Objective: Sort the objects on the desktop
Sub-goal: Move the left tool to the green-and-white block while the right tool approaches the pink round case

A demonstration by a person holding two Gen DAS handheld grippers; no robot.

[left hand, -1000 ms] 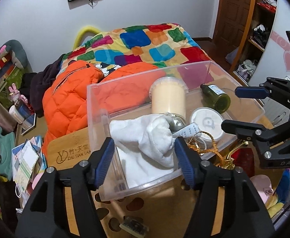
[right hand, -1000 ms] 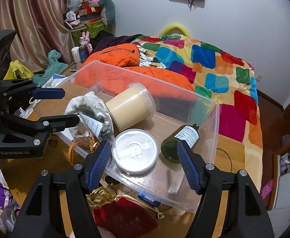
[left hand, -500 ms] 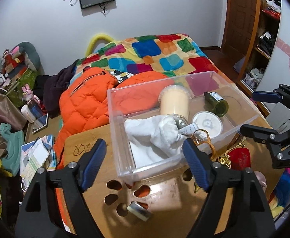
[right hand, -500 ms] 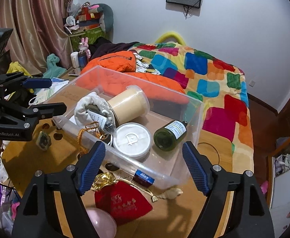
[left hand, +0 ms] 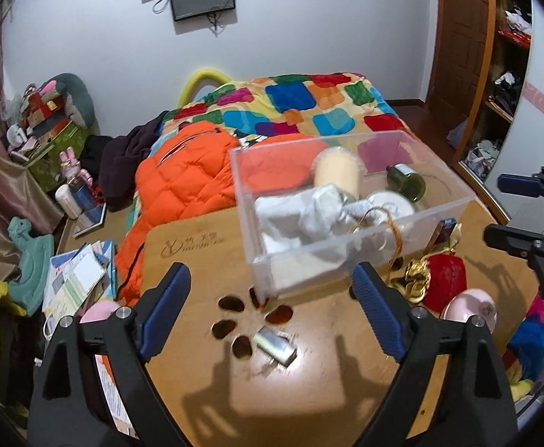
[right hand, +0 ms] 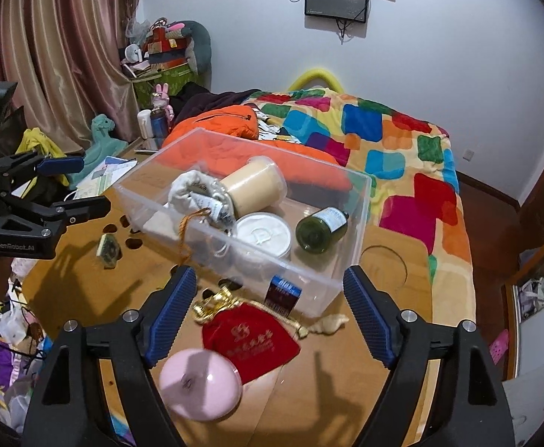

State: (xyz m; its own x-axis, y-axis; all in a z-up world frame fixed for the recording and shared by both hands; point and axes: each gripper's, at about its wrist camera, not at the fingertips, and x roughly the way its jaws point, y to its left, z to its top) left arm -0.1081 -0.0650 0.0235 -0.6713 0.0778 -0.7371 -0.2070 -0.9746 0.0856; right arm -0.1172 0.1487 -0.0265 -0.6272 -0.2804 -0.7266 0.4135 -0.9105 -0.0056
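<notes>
Clear plastic bin (right hand: 320, 290) sits on the wooden table (right hand: 402, 354), already holding a cream jar (right hand: 253, 190), white round lid (right hand: 262, 236), green bottle (right hand: 320, 227) and white cloth pouch (right hand: 190, 190).

Unsorted items relative to the bin: red drawstring pouch (right hand: 249, 339) just in front of its near wall; small dark box (right hand: 282, 294) touching that wall; pink round object (right hand: 201, 383) nearer me; small metal piece (left hand: 274, 346) off its left corner by the table cut-outs.

I hold both claws above the table. Left gripper (left hand: 272, 313): jaws wide apart, empty. Right gripper (right hand: 270, 316): jaws wide apart, empty.

Risks, my judgement: the pouch's gold cord (right hand: 212, 303) could snag on a finger; the pink object looks rounded and may roll off; a low approach could shove the bin.
</notes>
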